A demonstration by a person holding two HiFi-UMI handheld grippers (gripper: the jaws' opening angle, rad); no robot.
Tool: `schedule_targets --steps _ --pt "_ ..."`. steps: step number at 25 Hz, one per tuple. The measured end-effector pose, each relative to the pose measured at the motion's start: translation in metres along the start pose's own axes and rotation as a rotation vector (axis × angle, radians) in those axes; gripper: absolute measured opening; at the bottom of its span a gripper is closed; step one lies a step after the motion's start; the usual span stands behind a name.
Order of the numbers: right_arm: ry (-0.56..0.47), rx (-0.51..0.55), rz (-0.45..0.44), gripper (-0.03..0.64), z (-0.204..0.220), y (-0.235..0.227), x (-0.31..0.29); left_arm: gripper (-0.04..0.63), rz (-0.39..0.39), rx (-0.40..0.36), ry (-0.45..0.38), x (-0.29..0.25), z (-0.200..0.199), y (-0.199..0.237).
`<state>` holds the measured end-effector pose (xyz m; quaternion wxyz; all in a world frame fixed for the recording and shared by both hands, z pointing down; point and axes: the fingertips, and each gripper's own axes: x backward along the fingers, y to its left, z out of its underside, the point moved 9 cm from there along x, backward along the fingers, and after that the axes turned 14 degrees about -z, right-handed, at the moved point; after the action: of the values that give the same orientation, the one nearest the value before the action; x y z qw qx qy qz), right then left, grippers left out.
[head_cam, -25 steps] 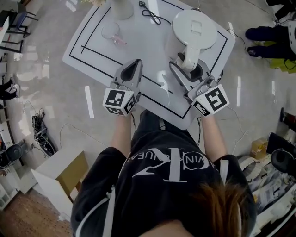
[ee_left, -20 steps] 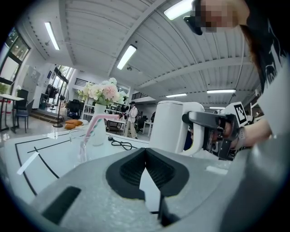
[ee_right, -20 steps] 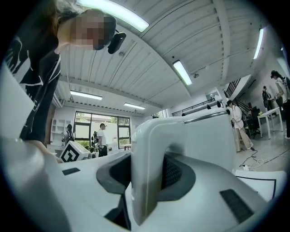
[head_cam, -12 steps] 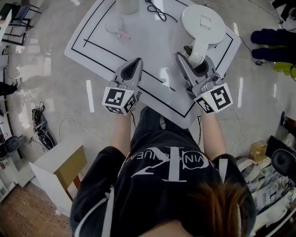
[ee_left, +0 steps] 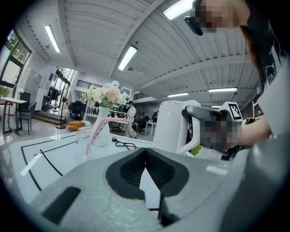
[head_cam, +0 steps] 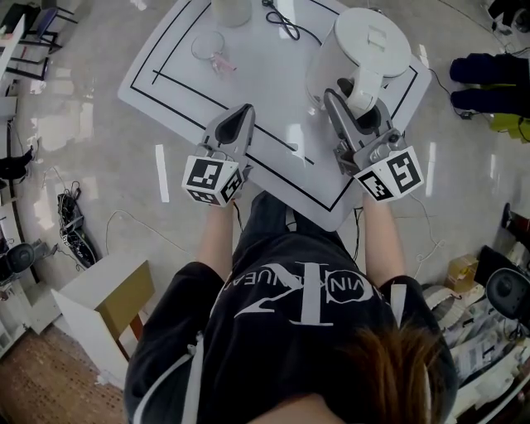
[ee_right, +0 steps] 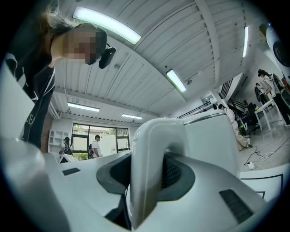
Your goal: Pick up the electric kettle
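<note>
kettle (head_cam: 370, 43): white, at the table's (head_cam: 248, 87) right edge
right gripper (head_cam: 354, 98): clamped on its handle (ee_right: 149, 167)
left gripper (head_cam: 245, 113): jaws together, empty
lifted yet: can't really tell

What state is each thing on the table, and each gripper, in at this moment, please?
electric kettle: upright, lid down, handle between the right gripper's jaws.
right gripper: shut on the kettle's handle.
left gripper: shut, empty, over the near edge of the table.
glass: upright, pink straw inside.
vase: upright, holding flowers.
cable: lying loose on the table.
</note>
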<state>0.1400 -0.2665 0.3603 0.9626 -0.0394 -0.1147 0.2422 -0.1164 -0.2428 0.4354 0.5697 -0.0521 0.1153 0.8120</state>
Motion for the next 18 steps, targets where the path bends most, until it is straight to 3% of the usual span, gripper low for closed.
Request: schedule_targets --steps 18 --pt "0.0 0.069 0.005 0.118 -0.03 0.011 0.019 0.009 0.053 -0.028 -0.054 -0.009 -0.023 -0.02"
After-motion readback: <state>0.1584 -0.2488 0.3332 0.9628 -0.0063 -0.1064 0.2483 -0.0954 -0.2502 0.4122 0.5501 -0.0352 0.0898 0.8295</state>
